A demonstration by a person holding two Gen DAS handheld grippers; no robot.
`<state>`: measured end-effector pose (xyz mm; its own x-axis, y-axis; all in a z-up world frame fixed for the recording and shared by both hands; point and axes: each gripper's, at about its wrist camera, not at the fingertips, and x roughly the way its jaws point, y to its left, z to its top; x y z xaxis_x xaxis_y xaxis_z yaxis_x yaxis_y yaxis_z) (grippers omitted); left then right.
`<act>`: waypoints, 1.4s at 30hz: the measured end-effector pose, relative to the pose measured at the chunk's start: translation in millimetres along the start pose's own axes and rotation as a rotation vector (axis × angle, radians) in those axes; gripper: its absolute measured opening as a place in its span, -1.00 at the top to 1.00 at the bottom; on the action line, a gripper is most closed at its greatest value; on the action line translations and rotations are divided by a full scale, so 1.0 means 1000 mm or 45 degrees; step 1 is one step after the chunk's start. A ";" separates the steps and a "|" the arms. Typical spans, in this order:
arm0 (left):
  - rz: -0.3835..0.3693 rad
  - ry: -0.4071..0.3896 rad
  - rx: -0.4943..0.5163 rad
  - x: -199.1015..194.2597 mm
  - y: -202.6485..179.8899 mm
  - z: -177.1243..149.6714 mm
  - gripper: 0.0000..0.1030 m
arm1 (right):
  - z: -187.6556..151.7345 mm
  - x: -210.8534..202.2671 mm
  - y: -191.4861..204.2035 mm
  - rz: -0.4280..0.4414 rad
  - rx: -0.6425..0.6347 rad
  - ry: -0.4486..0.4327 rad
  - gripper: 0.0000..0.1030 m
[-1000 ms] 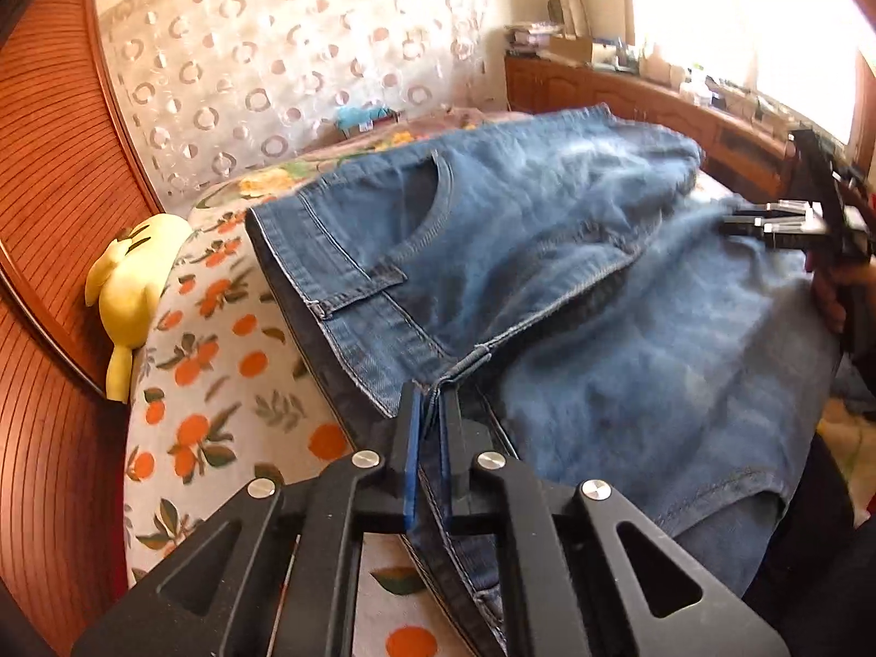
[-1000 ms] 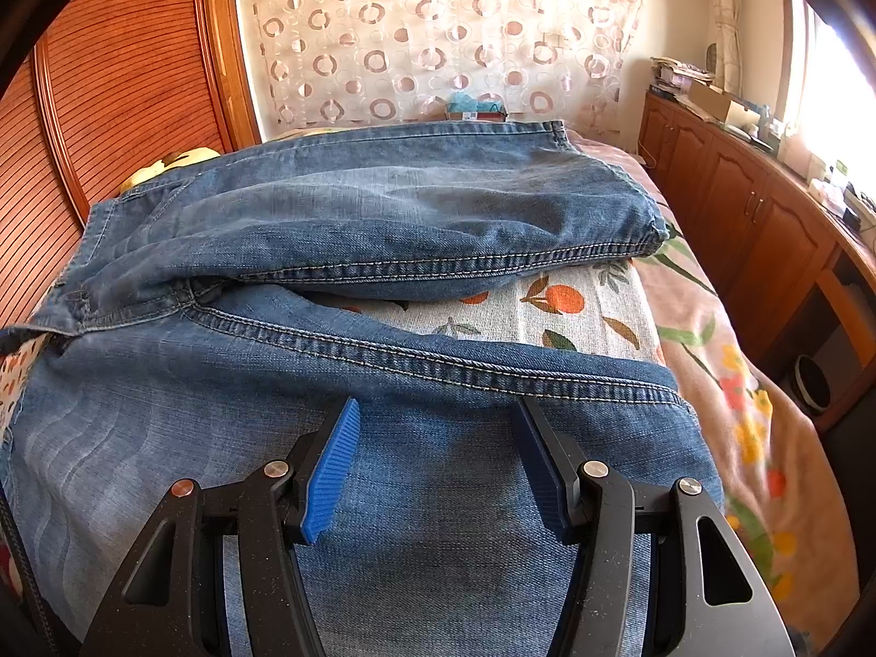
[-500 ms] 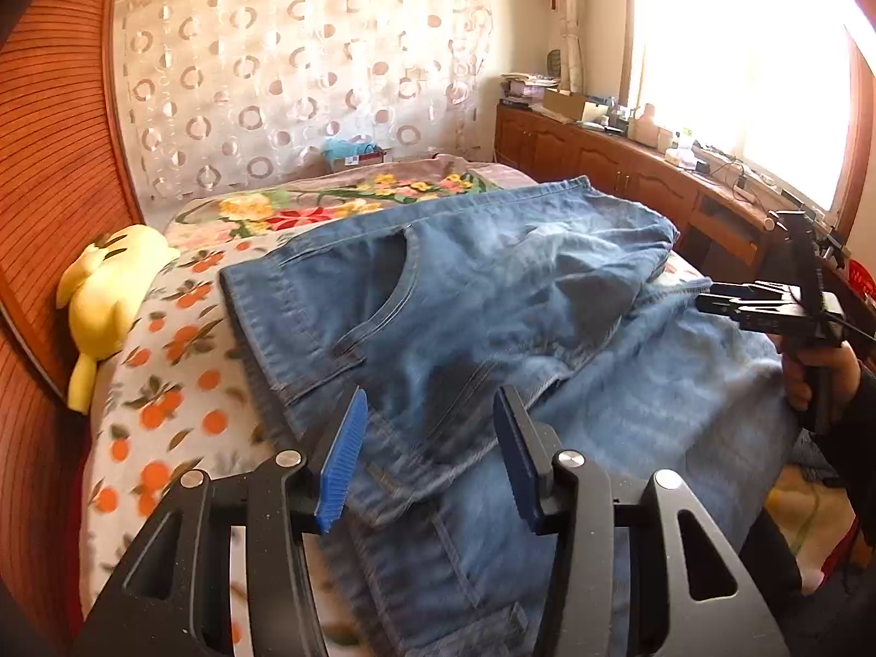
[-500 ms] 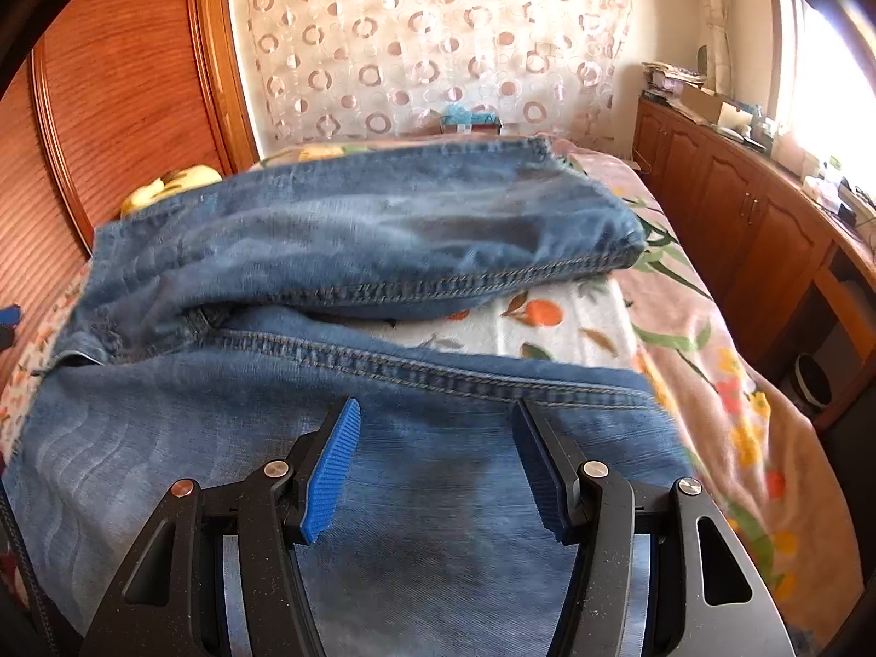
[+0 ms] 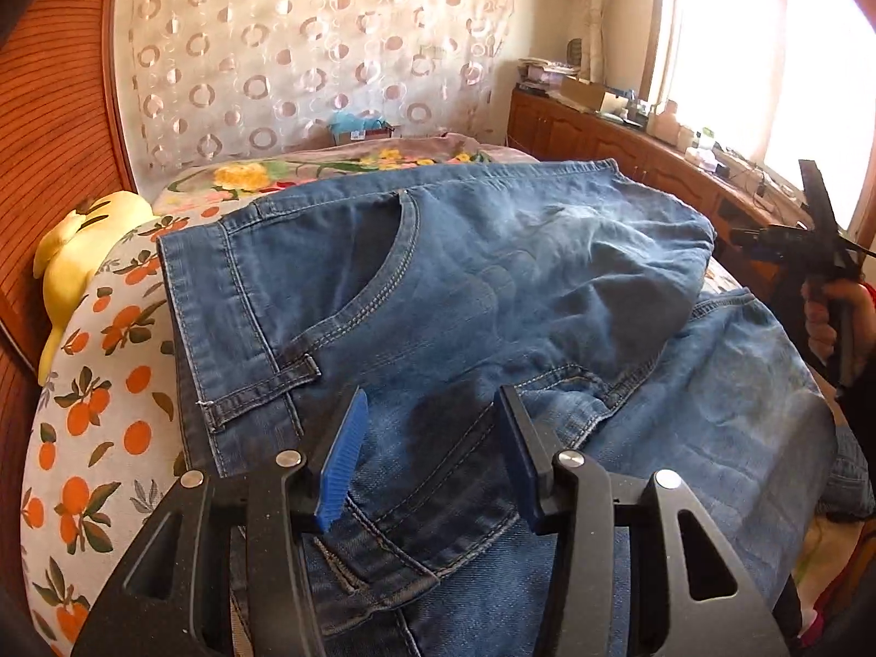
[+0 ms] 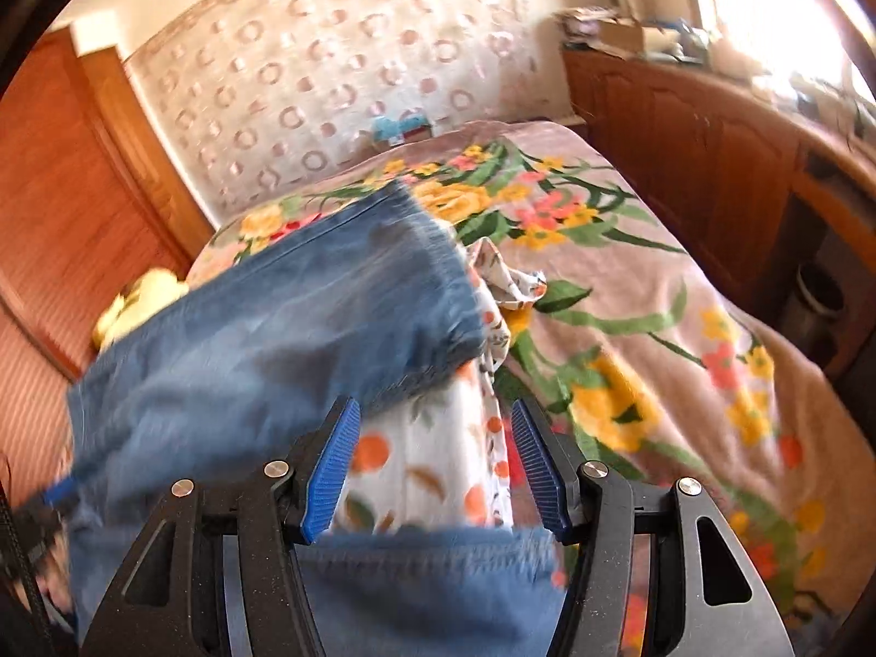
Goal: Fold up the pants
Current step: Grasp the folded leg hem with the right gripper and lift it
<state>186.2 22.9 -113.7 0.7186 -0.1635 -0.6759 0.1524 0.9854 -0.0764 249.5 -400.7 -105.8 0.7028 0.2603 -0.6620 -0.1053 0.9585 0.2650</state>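
Note:
The blue jeans [image 5: 493, 295] lie on the bed, one leg folded over the other, waistband toward the left in the left wrist view. My left gripper [image 5: 430, 427] hovers open just above the crotch seam, nothing between its blue pads. In the right wrist view, which is blurred, the folded leg [image 6: 306, 328] ends at its hem near the orange-print cloth [image 6: 432, 460]. My right gripper [image 6: 435, 449] is open over that cloth, past the hem, holding nothing. It also shows at the right edge of the left wrist view as the right gripper [image 5: 788, 238], held by a hand [image 5: 821, 323].
A yellow plush toy [image 5: 71, 257] lies at the bed's left by the wooden wall panel [image 5: 49, 109]. The floral blanket [image 6: 629, 328] covers the bed's right side. A wooden sideboard [image 5: 629, 148] with clutter runs under the window. A dark bin [image 6: 821, 301] stands beside the bed.
My left gripper let go of the jeans' waist seam, opened and drew back. My right gripper swung right, from over the lower leg to past the hems, rolling as it went.

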 end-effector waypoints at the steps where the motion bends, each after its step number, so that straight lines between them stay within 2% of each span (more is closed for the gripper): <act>1: 0.021 -0.004 0.005 0.000 -0.001 0.000 0.04 | 0.005 0.005 -0.003 -0.002 0.020 0.005 -0.16; 5: 0.052 0.000 0.030 0.001 -0.005 -0.003 0.05 | 0.021 0.028 -0.009 0.016 0.067 0.034 -0.16; 12: 0.068 -0.004 0.040 0.003 -0.006 -0.002 0.05 | 0.032 0.061 -0.028 0.134 0.224 0.130 -0.14; 14: 0.067 0.003 0.038 0.004 -0.006 -0.002 0.05 | 0.035 0.059 -0.031 0.175 0.249 0.136 0.32; 15: 0.066 0.006 0.038 0.004 -0.006 -0.002 0.05 | 0.037 0.055 -0.032 0.197 0.251 0.134 0.40; 16: 0.066 0.010 0.036 0.005 -0.006 -0.001 0.05 | 0.039 0.047 -0.032 0.212 0.243 0.128 0.59; 18: 0.069 0.018 0.036 0.007 -0.006 -0.001 0.05 | 0.043 0.036 -0.030 0.225 0.197 0.108 0.63; 20: 0.068 0.018 0.037 0.007 -0.006 -0.001 0.05 | 0.046 0.018 -0.033 0.184 0.147 0.049 0.65; 22: 0.065 0.025 0.040 0.009 -0.006 -0.001 0.05 | 0.052 -0.007 -0.035 0.201 0.154 -0.031 0.64; 24: 0.066 0.029 0.044 0.010 -0.007 -0.001 0.05 | 0.055 -0.029 -0.033 0.148 0.160 -0.091 0.62; 25: 0.071 0.030 0.046 0.009 -0.006 -0.001 0.05 | 0.053 -0.032 -0.031 0.085 0.148 -0.094 0.61; 26: 0.073 0.031 0.046 0.009 -0.006 -0.001 0.04 | 0.050 -0.031 -0.026 -0.029 0.114 -0.078 0.50; 27: 0.070 0.034 0.044 0.009 -0.005 -0.001 0.04 | 0.047 -0.026 -0.022 -0.152 0.067 -0.052 0.47; 28: 0.068 0.036 0.041 0.010 -0.004 -0.001 0.05 | 0.043 -0.020 -0.021 -0.197 0.027 -0.023 0.46; 31: 0.069 0.038 0.039 0.010 -0.004 -0.001 0.05 | 0.030 -0.013 -0.024 -0.162 0.006 0.039 0.43; 34: 0.071 0.038 0.041 0.009 -0.004 -0.001 0.04 | 0.015 -0.022 -0.023 -0.135 -0.039 0.025 0.38; 36: 0.070 0.038 0.041 0.009 -0.004 -0.001 0.04 | 0.001 -0.032 -0.020 -0.107 -0.079 0.018 0.31; 40: 0.071 -0.015 0.037 0.000 -0.002 -0.001 0.04 | -0.031 -0.059 -0.022 -0.020 -0.133 -0.002 -0.01; 42: 0.073 -0.019 0.043 -0.010 -0.002 -0.002 0.04 | -0.053 -0.073 -0.023 0.005 -0.165 -0.001 -0.02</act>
<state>177.6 22.8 -108.4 0.7369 -0.1081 -0.6674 0.1337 0.9909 -0.0128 163.5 -435.7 -100.8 0.7029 0.2639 -0.6605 -0.1980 0.9645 0.1747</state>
